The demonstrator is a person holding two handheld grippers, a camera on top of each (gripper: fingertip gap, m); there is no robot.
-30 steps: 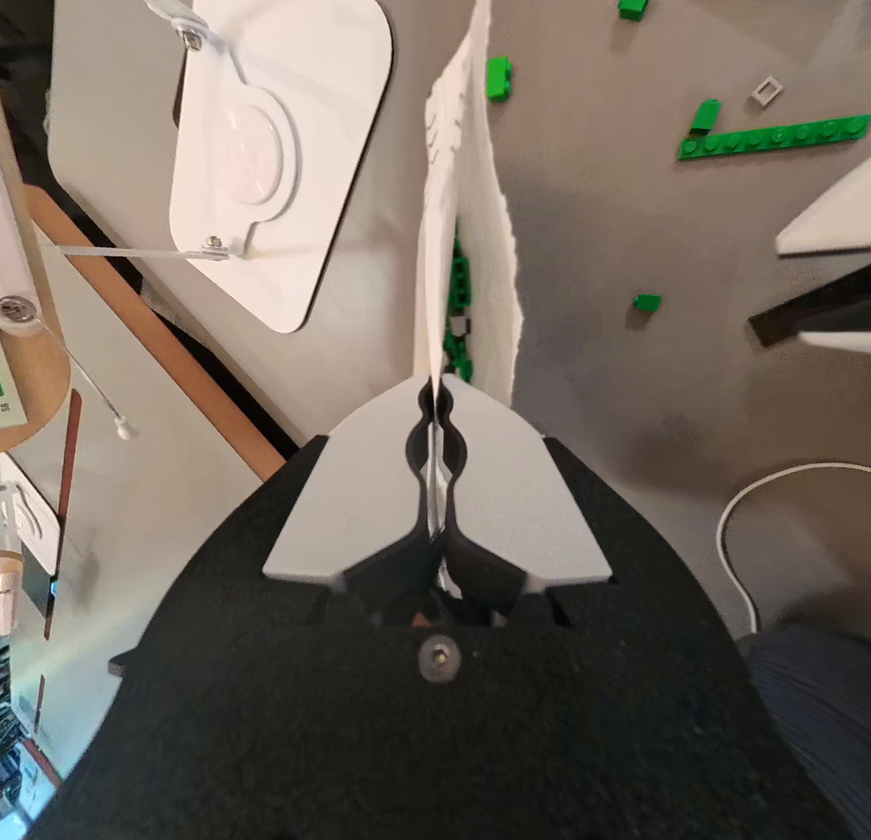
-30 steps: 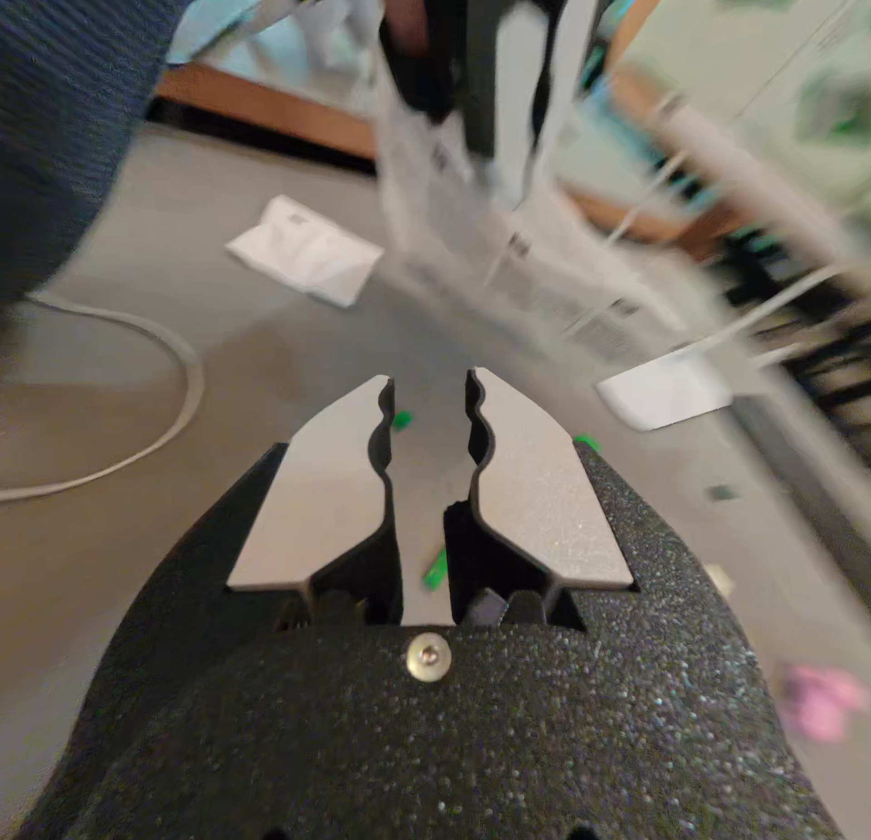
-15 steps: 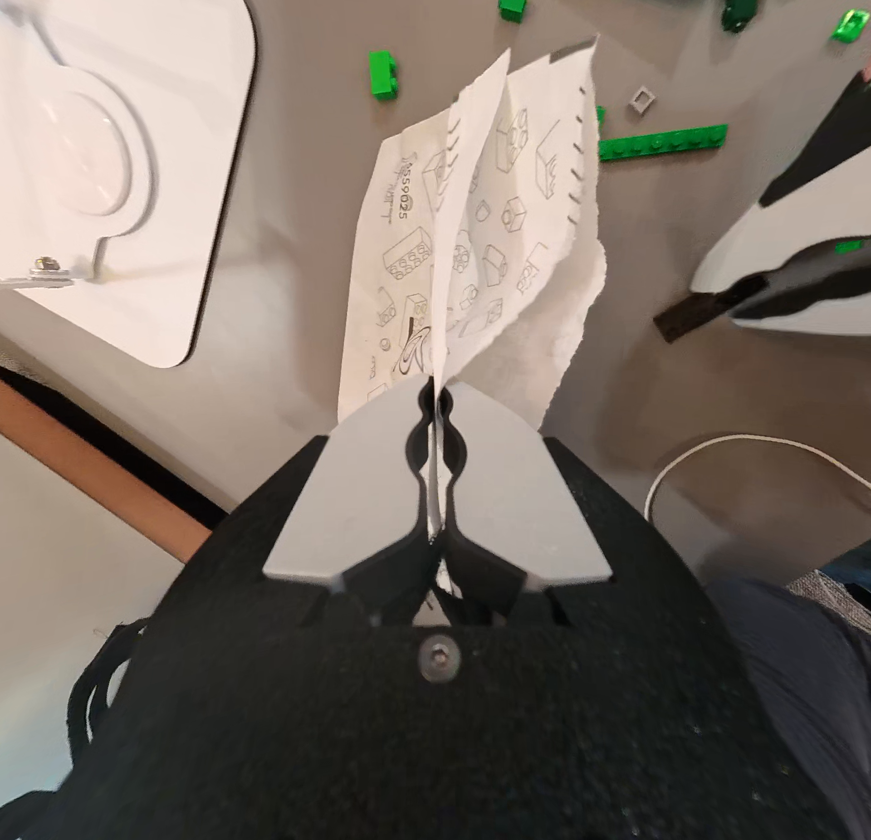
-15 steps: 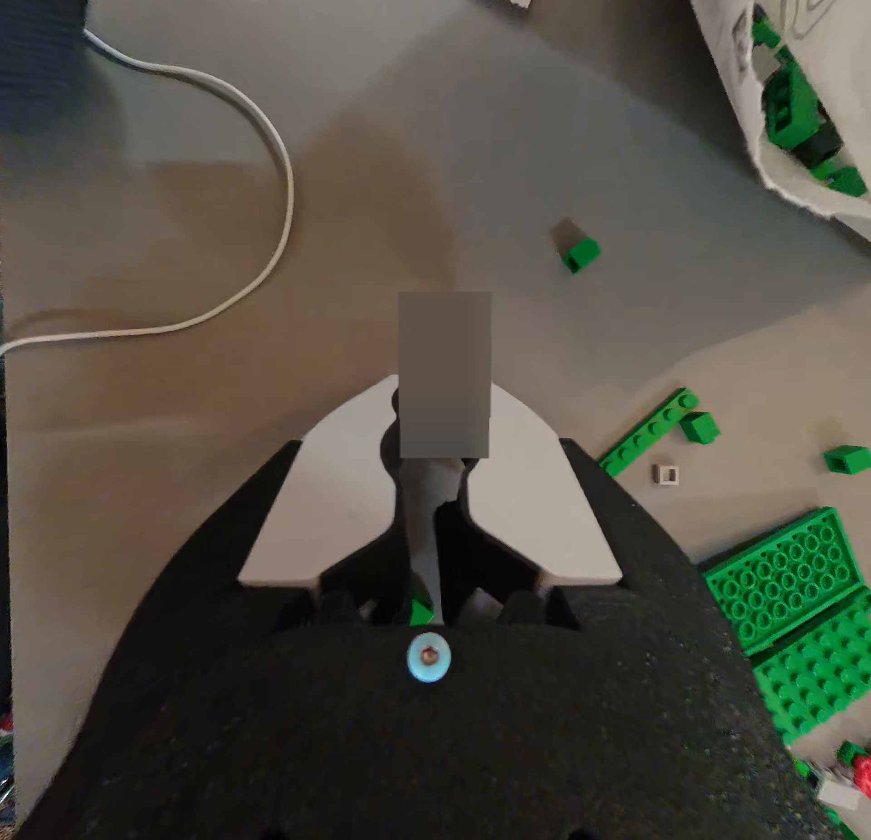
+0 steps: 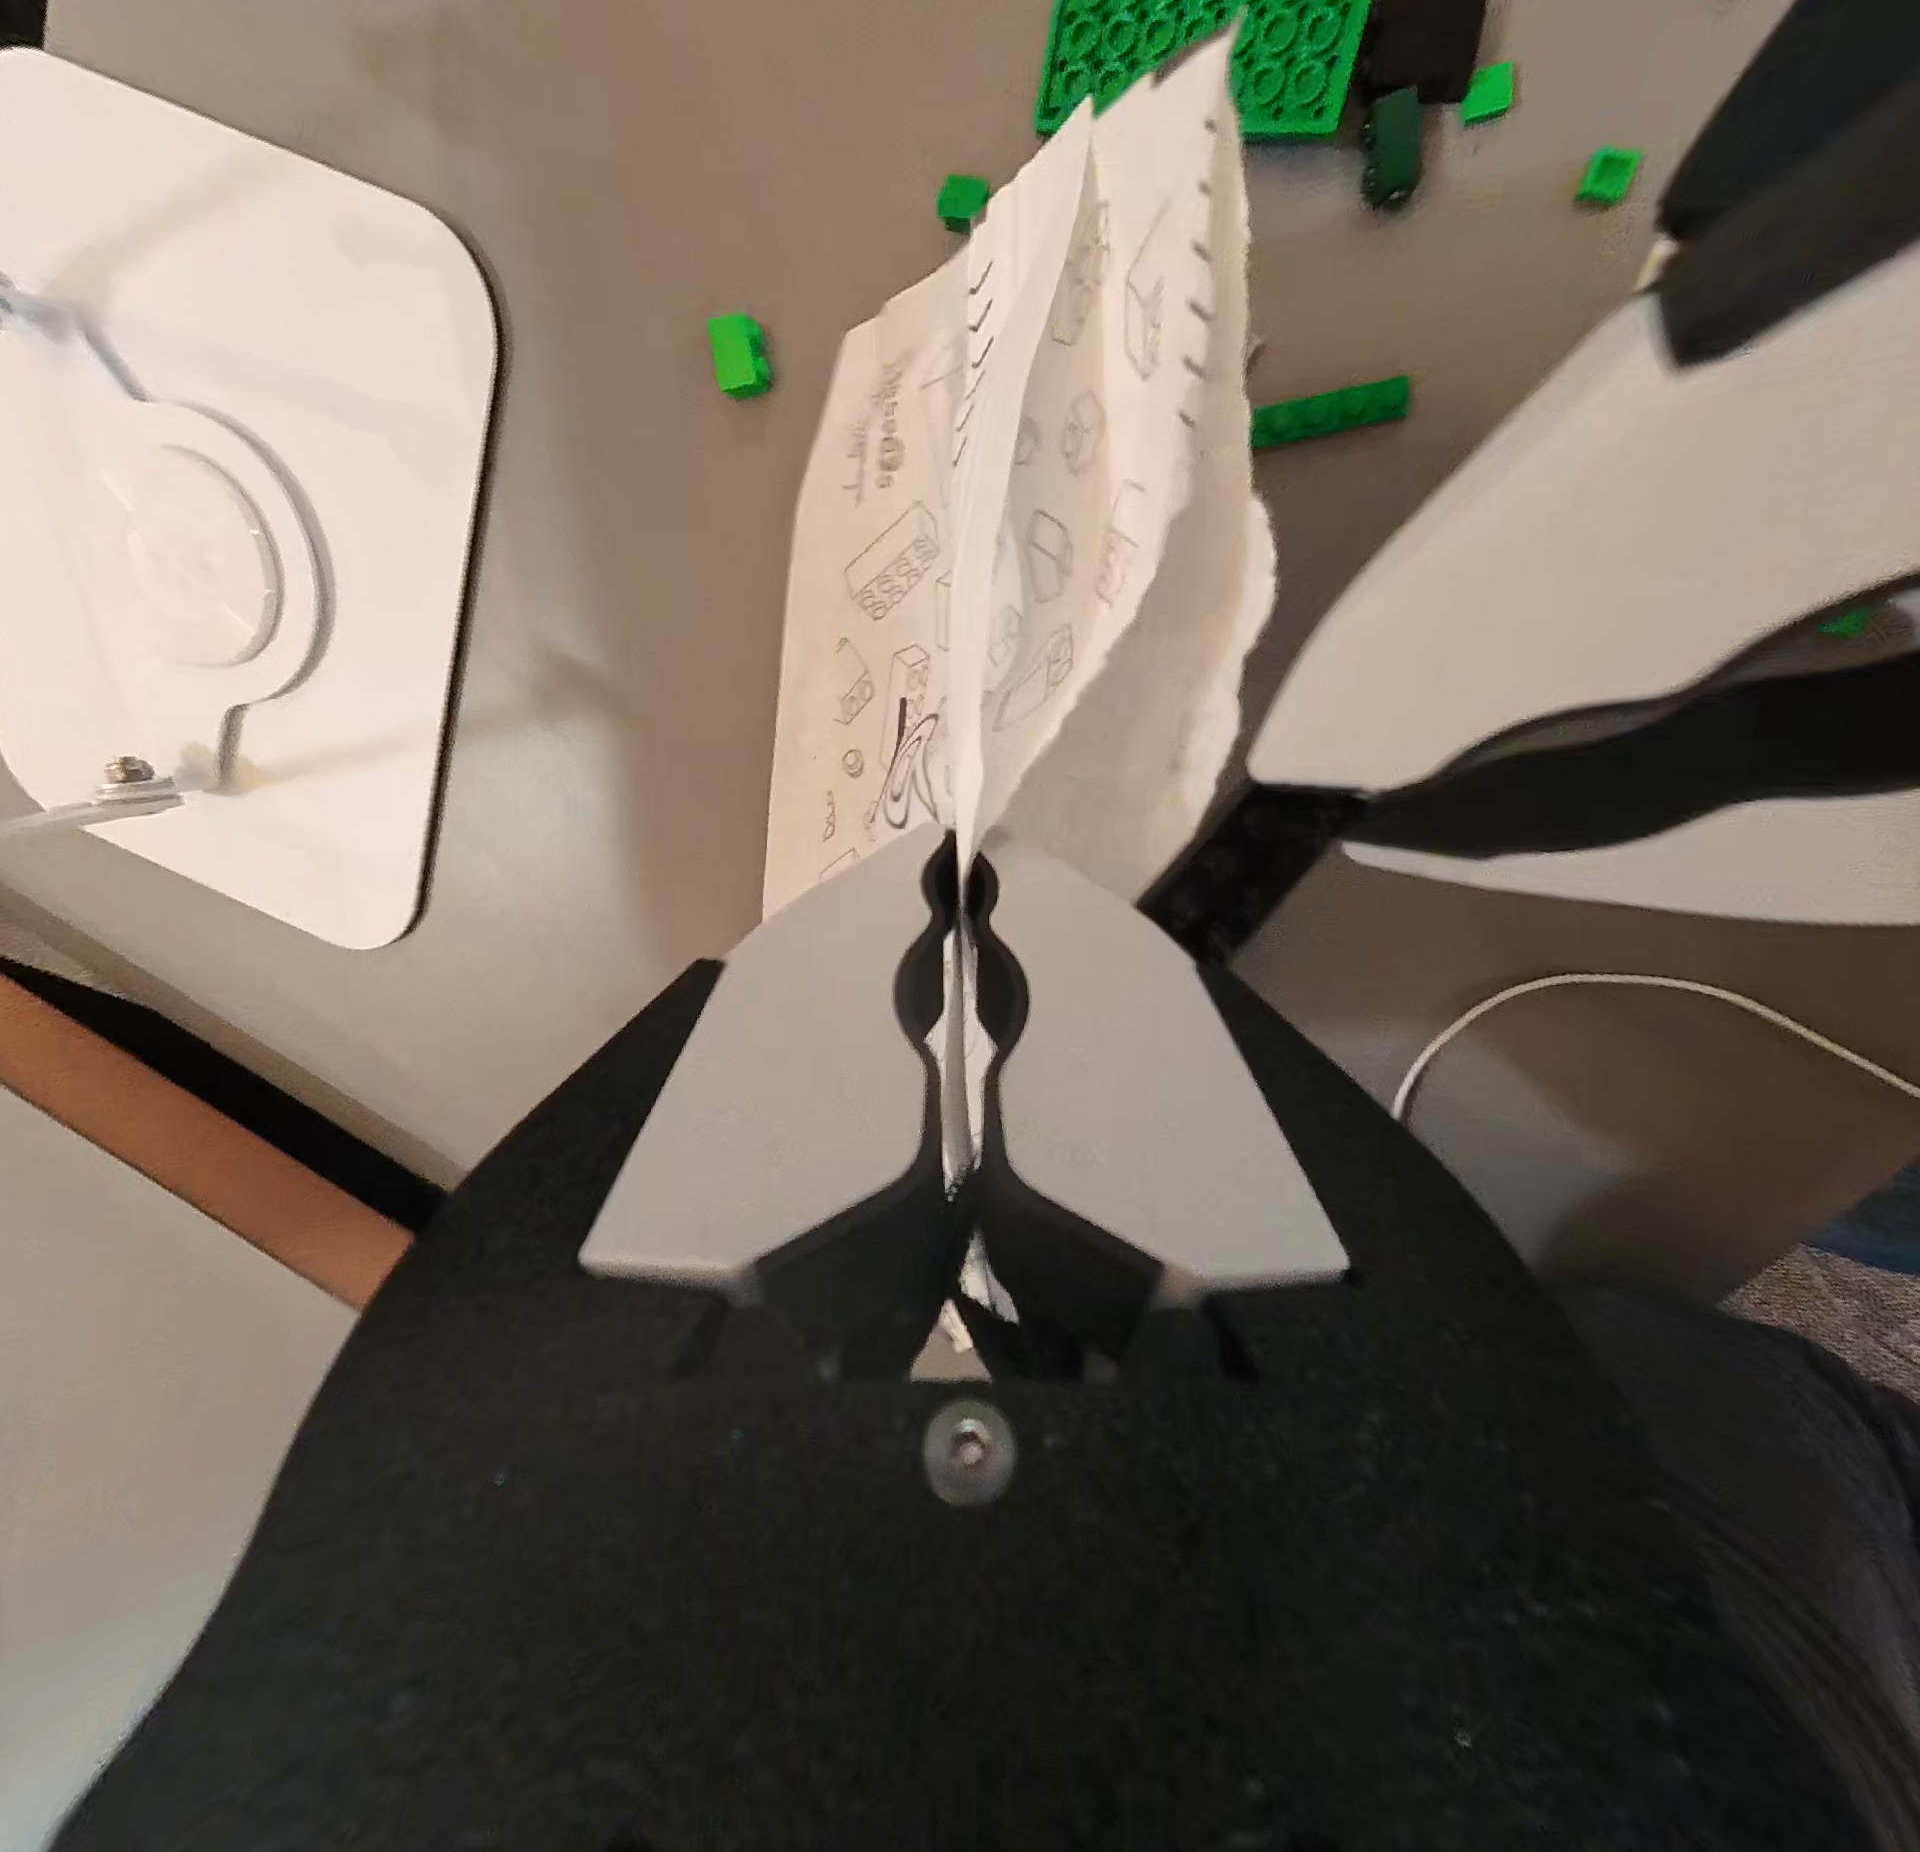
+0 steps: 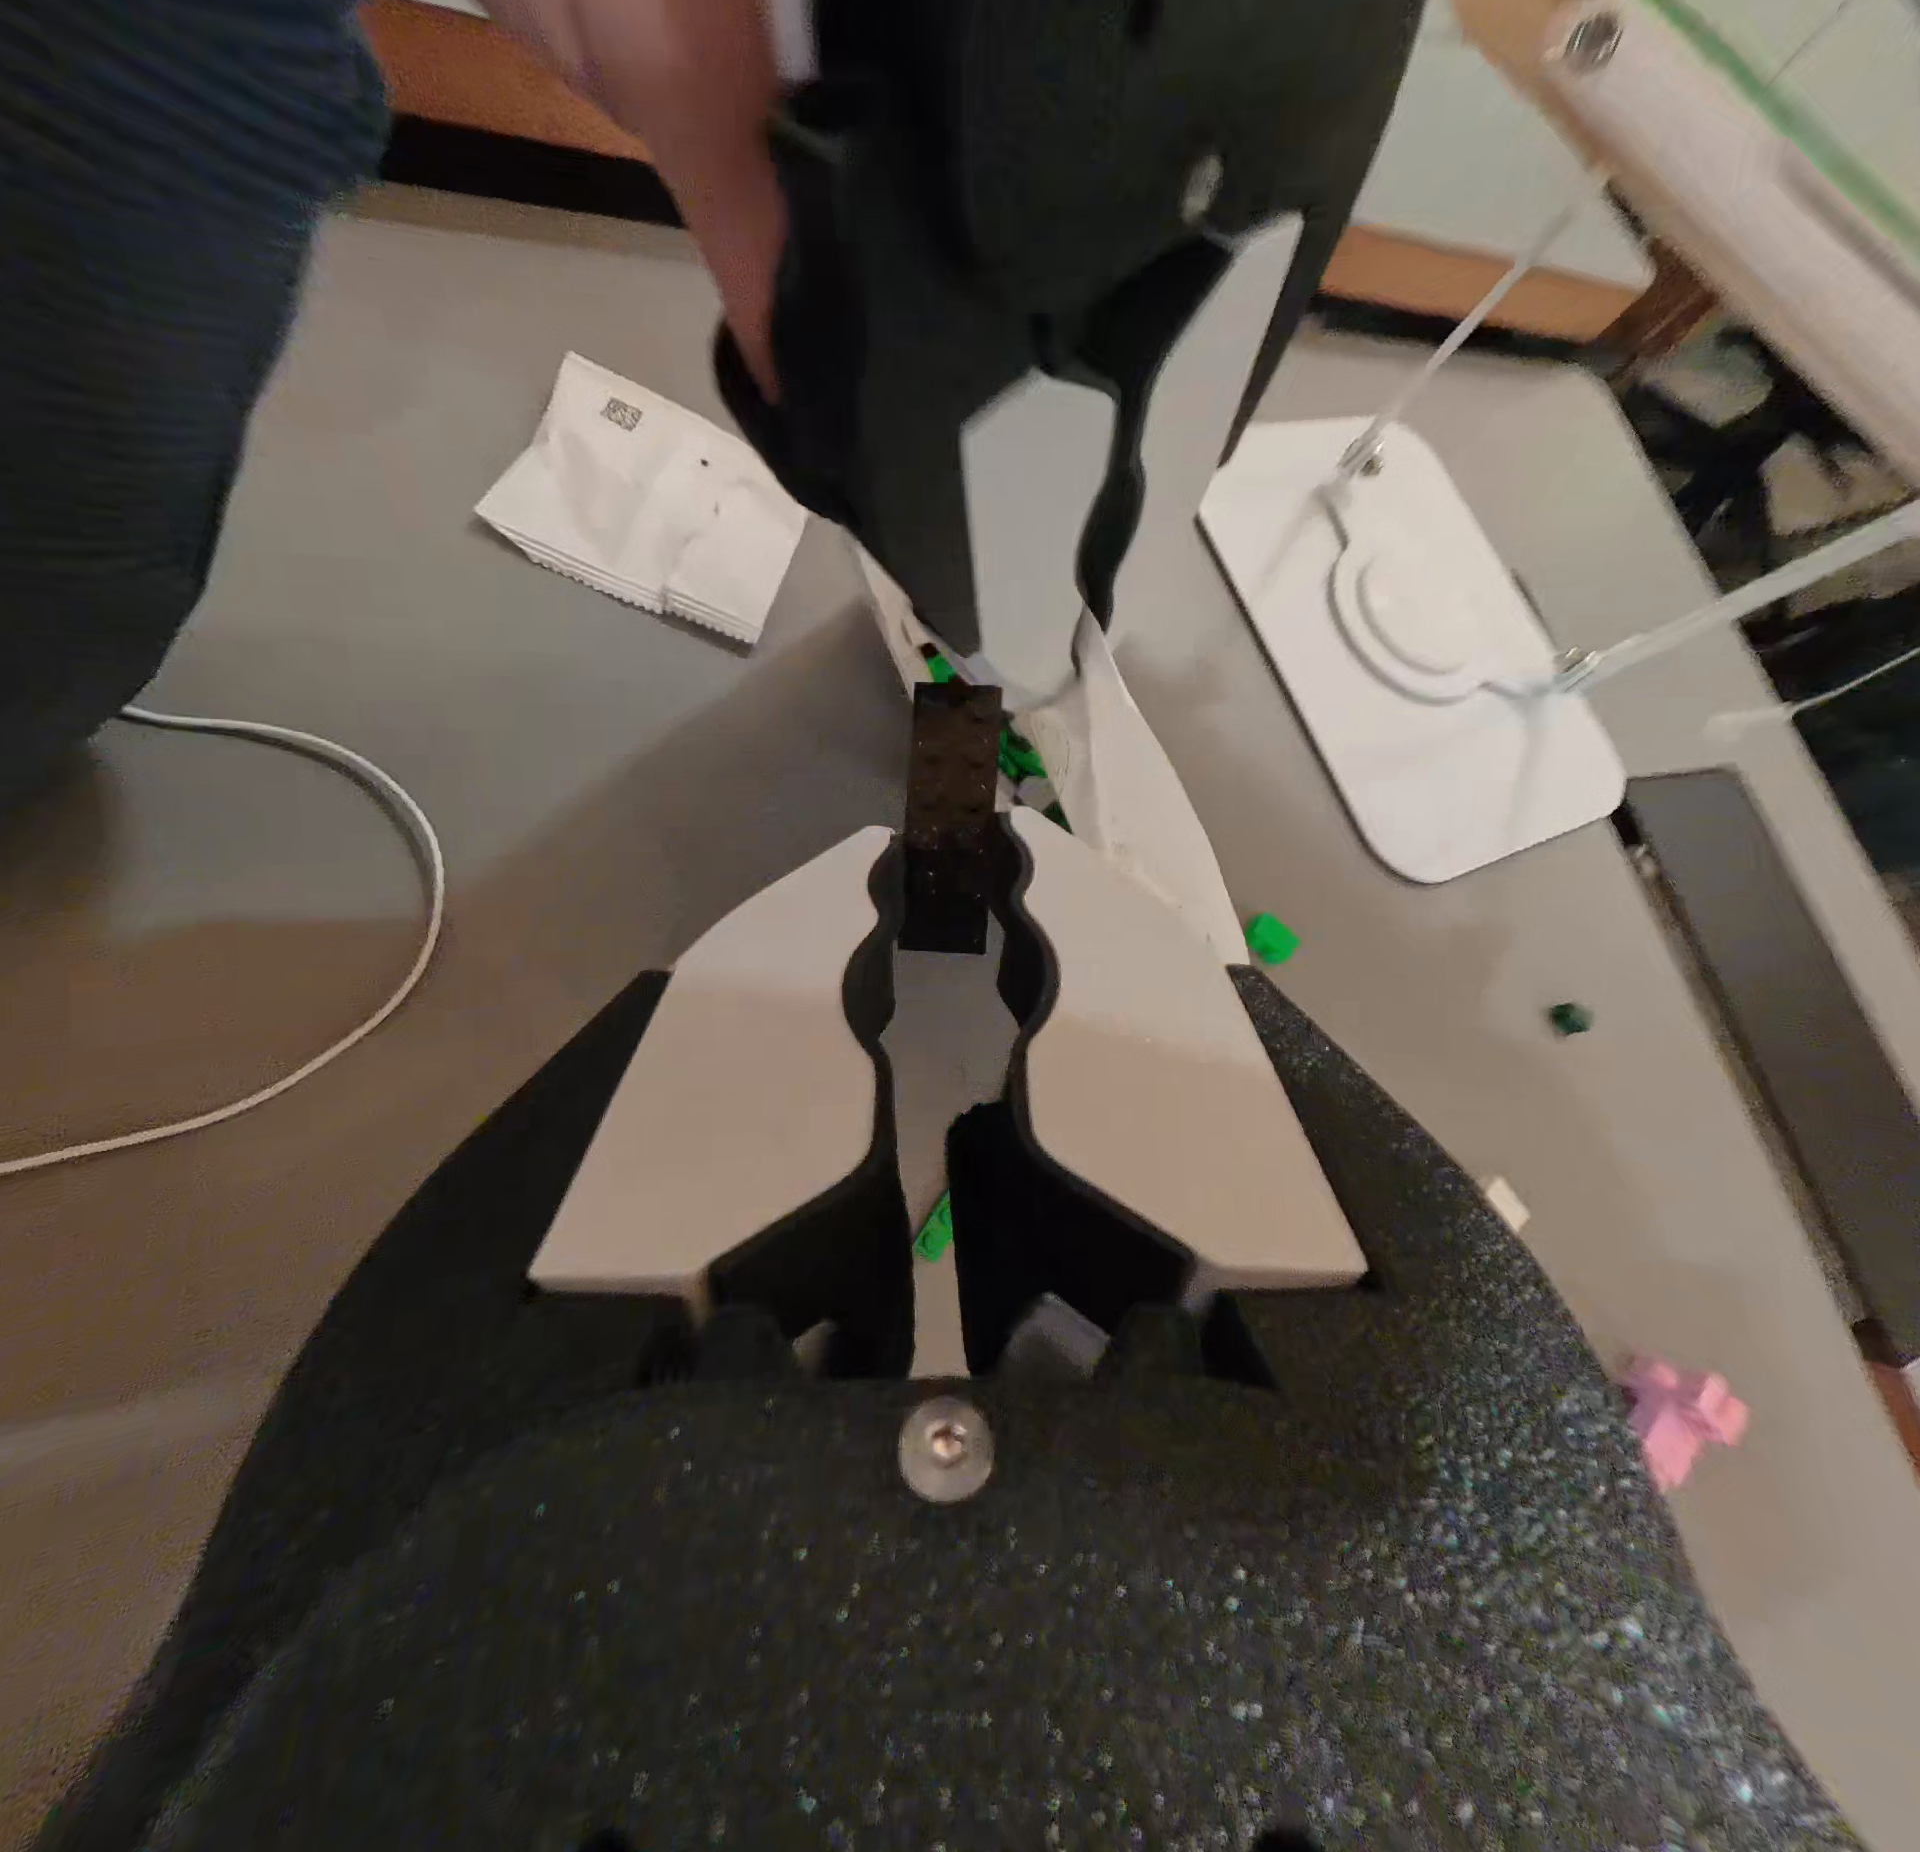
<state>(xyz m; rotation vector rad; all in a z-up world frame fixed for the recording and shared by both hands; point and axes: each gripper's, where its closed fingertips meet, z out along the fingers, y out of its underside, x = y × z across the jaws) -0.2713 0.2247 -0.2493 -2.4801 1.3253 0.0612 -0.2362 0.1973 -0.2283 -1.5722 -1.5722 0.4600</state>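
Note:
My left gripper (image 5: 961, 867) is shut on the edge of a white paper bag (image 5: 1049, 514) printed with brick drawings; the bag hangs above the grey table. In the right wrist view the bag (image 6: 1143, 794) hangs open, with green bricks (image 6: 1023, 753) inside. My right gripper (image 6: 951, 846) is shut on a black studded plate (image 6: 951, 794), which sticks out past the fingertips to just in front of the bag's mouth. The left gripper (image 6: 1029, 597) shows above it there. The right gripper's fingers (image 5: 1538, 597) show at the right of the left wrist view.
Loose green bricks (image 5: 738, 353), a green strip (image 5: 1330, 415) and a green baseplate (image 5: 1195, 36) lie on the table. A white stand base (image 6: 1403, 639) is to the right, a flat white packet (image 6: 644, 514) and white cable (image 6: 405, 867) to the left. A pink piece (image 6: 1683, 1418) lies near right. Some 5 centimetres of space lies between my two pairs of fingers.
The right gripper, open and empty a second ago, dipped to the table and now holds the black plate up by the bag. The left gripper shifted with the bag toward the baseplate.

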